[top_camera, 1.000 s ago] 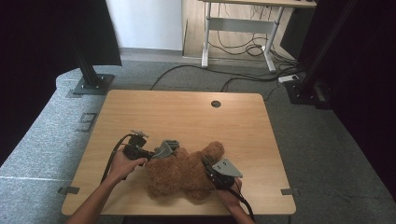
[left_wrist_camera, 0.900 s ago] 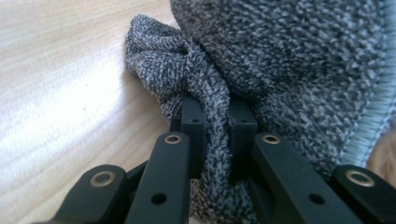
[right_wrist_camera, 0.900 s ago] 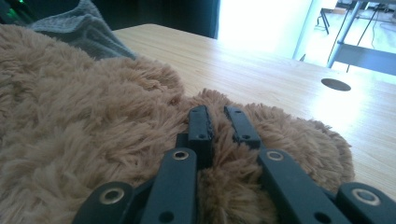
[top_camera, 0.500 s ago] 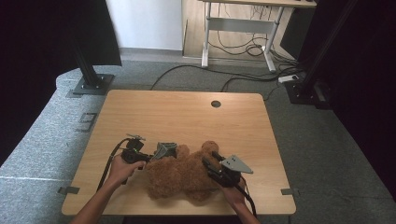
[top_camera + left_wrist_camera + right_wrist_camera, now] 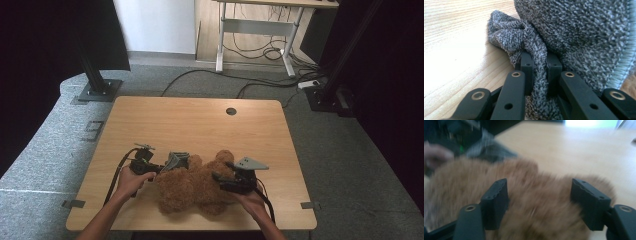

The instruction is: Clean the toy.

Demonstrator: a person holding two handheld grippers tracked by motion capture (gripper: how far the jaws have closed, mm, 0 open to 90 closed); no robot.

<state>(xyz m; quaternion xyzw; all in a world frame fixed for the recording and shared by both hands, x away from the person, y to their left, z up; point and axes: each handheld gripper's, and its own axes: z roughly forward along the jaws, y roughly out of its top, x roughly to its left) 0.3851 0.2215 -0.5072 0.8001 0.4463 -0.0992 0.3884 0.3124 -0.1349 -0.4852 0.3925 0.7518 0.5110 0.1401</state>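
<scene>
Teddy bear [image 5: 197,187] lies low in the high view, centre-left, on the wooden table [image 5: 200,125]. Left gripper [image 5: 162,167] at the bear's left end, jaws clenched on a fold of grey knitted cloth [image 5: 537,65]. Right gripper [image 5: 222,176] at the bear's right side; its jaws have just been opening, now released and wide, brown fur blurred between them, pads not pressing.
</scene>
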